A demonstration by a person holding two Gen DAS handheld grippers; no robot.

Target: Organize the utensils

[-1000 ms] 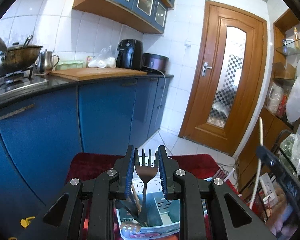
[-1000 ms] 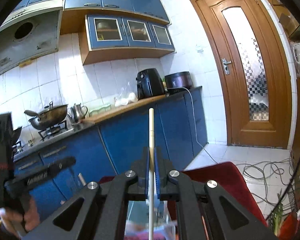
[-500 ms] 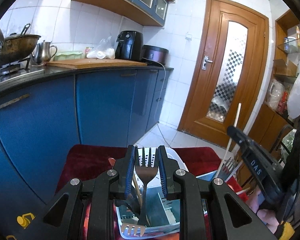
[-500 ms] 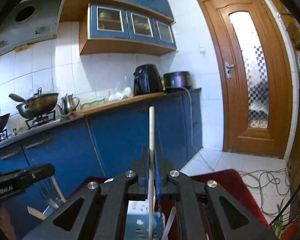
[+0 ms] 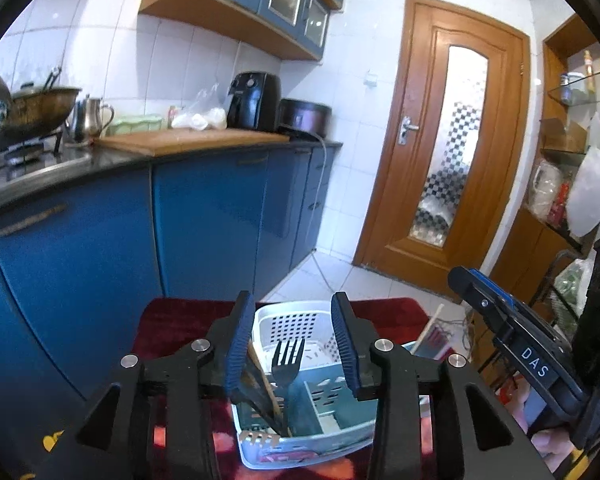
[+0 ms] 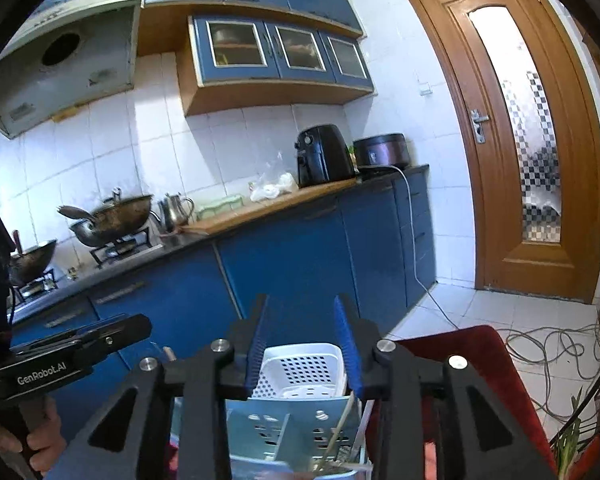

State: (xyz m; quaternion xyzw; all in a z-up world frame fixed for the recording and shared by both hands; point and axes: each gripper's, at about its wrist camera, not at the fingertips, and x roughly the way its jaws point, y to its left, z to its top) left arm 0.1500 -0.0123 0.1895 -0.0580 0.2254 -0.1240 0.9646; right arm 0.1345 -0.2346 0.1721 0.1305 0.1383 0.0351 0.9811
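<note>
1. Two claws hang over one utensil caddy (image 5: 342,434). The left claw (image 5: 292,344) has just been opening; its blue pads (image 5: 236,350) stand apart, clear of the black fork (image 5: 286,364) between them.
2. The fork stands tines up in the caddy's left compartment, beside a wooden utensil (image 5: 266,384) and a slotted metal one (image 5: 256,438).
3. The right claw (image 6: 302,350) has also just been opening; nothing sits between its pads (image 6: 348,350).
4. Below the right claw, a pale chopstick (image 6: 340,432) leans in the caddy's right compartment.
5. A white perforated basket (image 6: 300,368) sits just behind the caddy, both on a dark red surface (image 6: 460,344).
6. Beyond run blue cabinets (image 5: 204,216) and a wooden door (image 5: 452,144).
</note>
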